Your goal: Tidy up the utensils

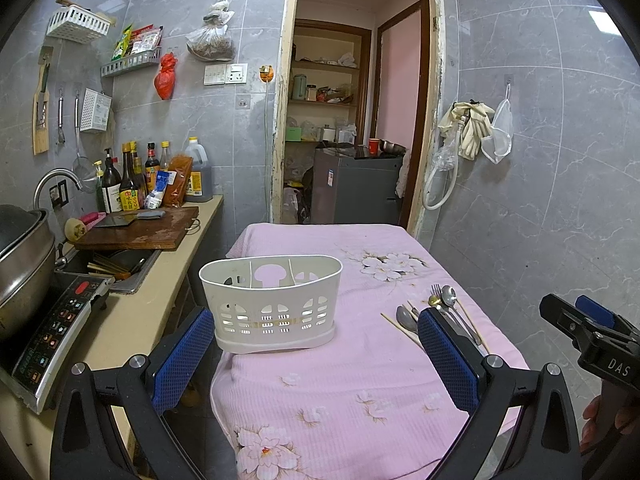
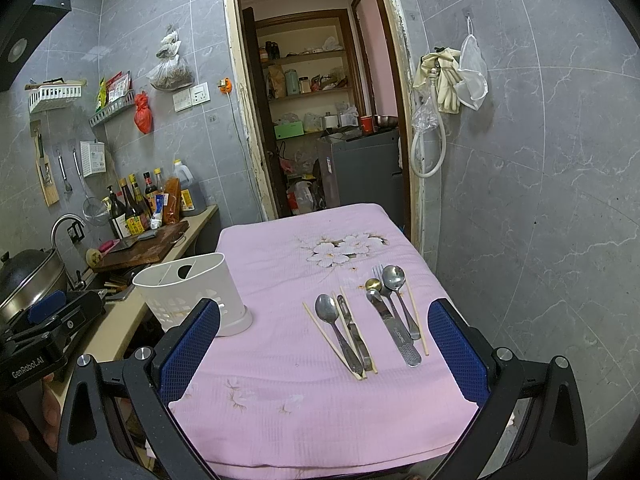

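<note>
Standing empty on the pink cloth [image 2: 280, 360], the white caddy [image 1: 272, 300] faces both claws [image 1: 316, 344] [image 2: 324, 344], spread wide.

A small home kitchen: grey marble-look wall tiles [image 1: 540, 128], a beige counter [image 1: 160, 280] holding a worn wooden chopping board [image 1: 140, 232], dark sauce bottles [image 1: 132, 176], a curved steel tap [image 1: 52, 184] and a large steel pot [image 1: 22, 264] on a black induction cooker [image 1: 60, 332]; beyond the open doorway [image 2: 316, 112], wooden pantry shelves [image 2: 308, 76] with jars
</note>
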